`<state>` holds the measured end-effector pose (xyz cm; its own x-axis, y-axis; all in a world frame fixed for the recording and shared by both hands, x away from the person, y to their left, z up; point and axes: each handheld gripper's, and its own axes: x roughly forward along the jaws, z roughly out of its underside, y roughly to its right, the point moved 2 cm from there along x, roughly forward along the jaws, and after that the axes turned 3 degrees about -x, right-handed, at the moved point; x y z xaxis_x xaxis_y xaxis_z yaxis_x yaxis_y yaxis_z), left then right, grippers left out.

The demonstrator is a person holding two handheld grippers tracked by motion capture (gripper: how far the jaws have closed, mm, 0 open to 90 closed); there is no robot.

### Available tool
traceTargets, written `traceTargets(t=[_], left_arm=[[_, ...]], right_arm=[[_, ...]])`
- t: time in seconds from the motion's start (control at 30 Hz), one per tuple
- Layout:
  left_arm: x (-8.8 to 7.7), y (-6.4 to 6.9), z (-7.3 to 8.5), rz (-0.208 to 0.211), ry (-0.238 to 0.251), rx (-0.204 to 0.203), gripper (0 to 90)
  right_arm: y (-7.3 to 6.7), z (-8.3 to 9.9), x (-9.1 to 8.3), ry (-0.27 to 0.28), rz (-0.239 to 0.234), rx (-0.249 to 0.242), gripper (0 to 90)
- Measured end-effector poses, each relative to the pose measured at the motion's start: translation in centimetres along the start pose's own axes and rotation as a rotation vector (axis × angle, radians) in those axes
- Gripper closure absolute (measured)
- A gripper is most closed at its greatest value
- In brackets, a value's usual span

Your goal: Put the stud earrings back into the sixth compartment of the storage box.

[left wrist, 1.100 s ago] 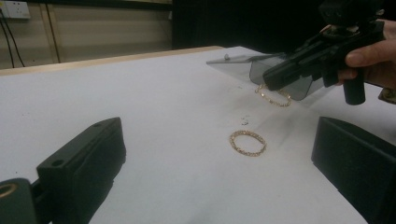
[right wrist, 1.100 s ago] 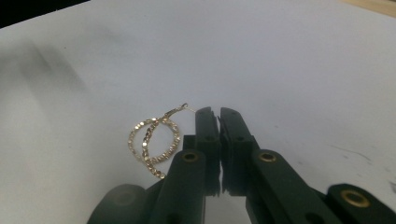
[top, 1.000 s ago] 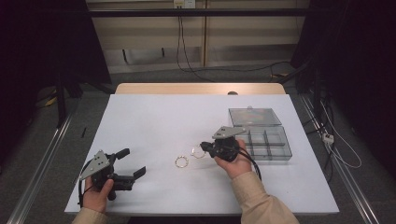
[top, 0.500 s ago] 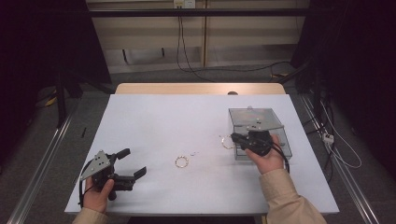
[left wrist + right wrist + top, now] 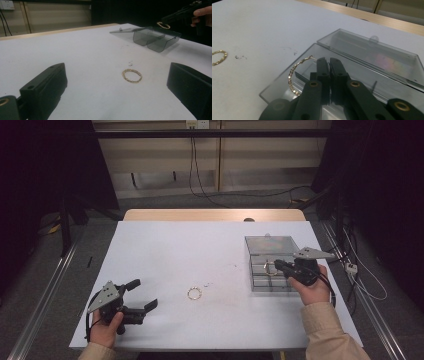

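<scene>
Since the gold hoop earring (image 5: 293,75) has gone from down near the middle of the worktop (image 5: 190,250) a second ago to right over the clear plastic box (image 5: 270,247), the carry looks pretty much done. The right tool (image 5: 276,265) has its jaws pressed together, pinching the hoop above the open compartments, so I'd guess dropping it in is next. The second hoop (image 5: 194,293) hasn't budged on the worktop, well apart from the box. The left tool (image 5: 142,295) sits in the same spot, jaws spread, holding nothing.
</scene>
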<state>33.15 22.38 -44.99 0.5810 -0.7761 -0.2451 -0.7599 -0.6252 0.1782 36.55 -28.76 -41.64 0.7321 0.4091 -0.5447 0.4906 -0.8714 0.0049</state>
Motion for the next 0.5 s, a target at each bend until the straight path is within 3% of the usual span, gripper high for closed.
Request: traceTargets(t=[0.3,0.5], left_arm=[[0.0,0.0,0.0,-0.004,0.000,-0.003,2.6],[0.1,0.0,0.0,-0.005,0.006,-0.010,2.6]], right_arm=[[2.5,1.6,-1.1,-0.002,0.054,0.035,86.9],[3.3,2.3,-1.7,-0.014,0.074,0.036,86.9]])
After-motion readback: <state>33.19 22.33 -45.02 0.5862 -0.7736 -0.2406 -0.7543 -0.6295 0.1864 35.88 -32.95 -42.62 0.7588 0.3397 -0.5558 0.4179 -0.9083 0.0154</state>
